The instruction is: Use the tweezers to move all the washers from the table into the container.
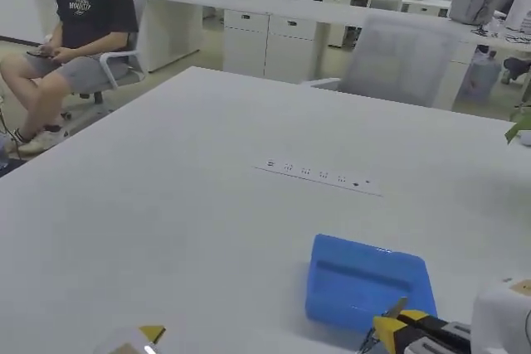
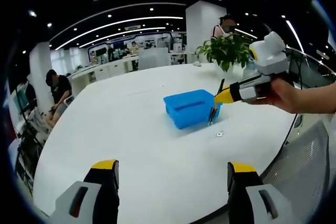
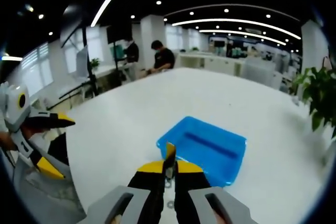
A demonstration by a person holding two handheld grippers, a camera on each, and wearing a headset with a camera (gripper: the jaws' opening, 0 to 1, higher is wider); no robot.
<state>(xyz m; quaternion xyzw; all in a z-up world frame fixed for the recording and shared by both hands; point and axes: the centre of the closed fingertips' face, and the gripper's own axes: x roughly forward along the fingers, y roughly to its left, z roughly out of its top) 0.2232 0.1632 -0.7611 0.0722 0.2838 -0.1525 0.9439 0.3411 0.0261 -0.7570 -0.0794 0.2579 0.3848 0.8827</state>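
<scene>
A blue container (image 1: 365, 283) sits on the white table (image 1: 166, 205), near its front right. My right gripper (image 1: 397, 327) is just in front of the container, shut on thin dark tweezers (image 3: 169, 155) that point down at the table. In the left gripper view the tweezers (image 2: 214, 106) hang beside the container (image 2: 190, 107), with one small washer (image 2: 219, 134) lying on the table just below their tips. My left gripper (image 2: 173, 174) is open and holds nothing, well back from the container. It also peeks in at the bottom left as the left gripper (image 1: 149, 335).
A flush power-socket strip (image 1: 319, 176) is set in the table's middle. A grey office chair (image 1: 398, 60) stands at the far edge. A person (image 1: 79, 31) sits at the far left. A potted plant (image 2: 228, 51) stands beyond the container.
</scene>
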